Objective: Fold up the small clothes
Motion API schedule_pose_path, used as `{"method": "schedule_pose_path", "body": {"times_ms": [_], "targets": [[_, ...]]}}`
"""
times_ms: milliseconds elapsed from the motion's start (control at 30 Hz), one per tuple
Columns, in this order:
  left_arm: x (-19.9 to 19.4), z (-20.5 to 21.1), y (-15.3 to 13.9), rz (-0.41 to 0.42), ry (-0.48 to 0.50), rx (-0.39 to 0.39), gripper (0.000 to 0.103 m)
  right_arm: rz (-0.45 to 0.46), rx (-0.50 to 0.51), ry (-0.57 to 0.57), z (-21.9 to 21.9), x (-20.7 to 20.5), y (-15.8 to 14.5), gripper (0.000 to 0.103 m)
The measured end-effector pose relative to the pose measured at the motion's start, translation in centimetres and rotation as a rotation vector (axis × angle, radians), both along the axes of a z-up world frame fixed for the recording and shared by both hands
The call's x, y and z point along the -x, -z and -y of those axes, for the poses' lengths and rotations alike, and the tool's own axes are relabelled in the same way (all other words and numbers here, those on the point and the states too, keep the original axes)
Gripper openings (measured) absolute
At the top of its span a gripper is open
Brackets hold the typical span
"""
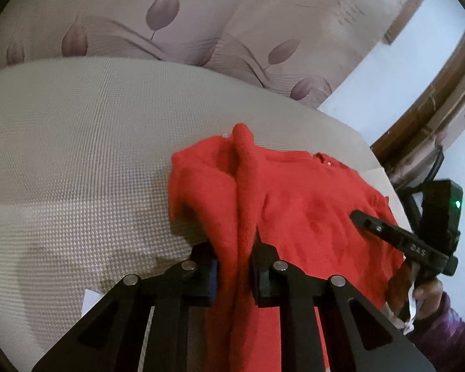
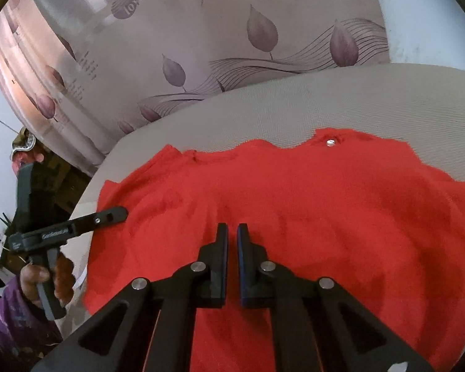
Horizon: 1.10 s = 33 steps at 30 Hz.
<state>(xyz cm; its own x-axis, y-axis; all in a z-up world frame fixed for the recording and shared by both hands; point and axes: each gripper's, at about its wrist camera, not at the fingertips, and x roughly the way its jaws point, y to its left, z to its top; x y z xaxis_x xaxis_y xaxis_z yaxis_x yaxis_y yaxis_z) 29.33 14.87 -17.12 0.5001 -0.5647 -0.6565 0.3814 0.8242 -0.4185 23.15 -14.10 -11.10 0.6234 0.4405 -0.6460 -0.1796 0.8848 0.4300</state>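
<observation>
One red knitted garment (image 2: 310, 204) lies spread on the round bench (image 1: 77, 142), whose cover is a beige, finely checked weave; a single small shiny bead sits at its far edge. The left gripper (image 1: 234, 266) is clamped on a bunched fold of the soft knit at the garment's left side. The right gripper (image 2: 232, 248) hangs over the garment's middle, jaws nearly together, nothing between them.

Garment on the surface, curtain behind

We see the sweater (image 2: 294, 210) spread across the surface (image 2: 294, 99) at lower centre, the curtain (image 2: 232, 31) filling the upper frame behind it.
</observation>
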Motion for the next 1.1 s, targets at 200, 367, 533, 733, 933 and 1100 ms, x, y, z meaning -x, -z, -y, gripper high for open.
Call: {"method": "schedule_pose_path", "body": {"times_ms": [200, 367, 533, 733, 933, 1100], "targets": [[0.8, 1.7, -2.8, -0.021, 0.024, -0.04, 0.015, -0.076, -0.022, -0.01, -0.6, -2.0, 1.5, 0.006], [1.9, 4.4, -5.8, -0.026, 0.077, -0.067, 0.014, -0.099, -0.05, -0.005, -0.3, -2.5, 2.0, 0.003], [2.2, 7.8, -8.4, -0.047, 0.128, -0.054, 0.014, -0.122, -0.128, -0.004, 0.7, -2.7, 2.5, 0.003], [1.6, 12.5, -10.3, -0.1, 0.158, 0.024, 0.011, -0.131, -0.238, 0.014, 2.8, -2.4, 2.9, 0.003], [1.7, 18.1, -10.6, -0.147, 0.218, 0.146, 0.002, -0.116, -0.381, 0.041, 6.5, -1.0, 3.1, 0.009], [2.6, 21.8, -11.2, -0.085, 0.317, 0.321, 0.002, -0.118, -0.467, 0.079, 9.5, 0.3, 3.7, 0.01]]}}
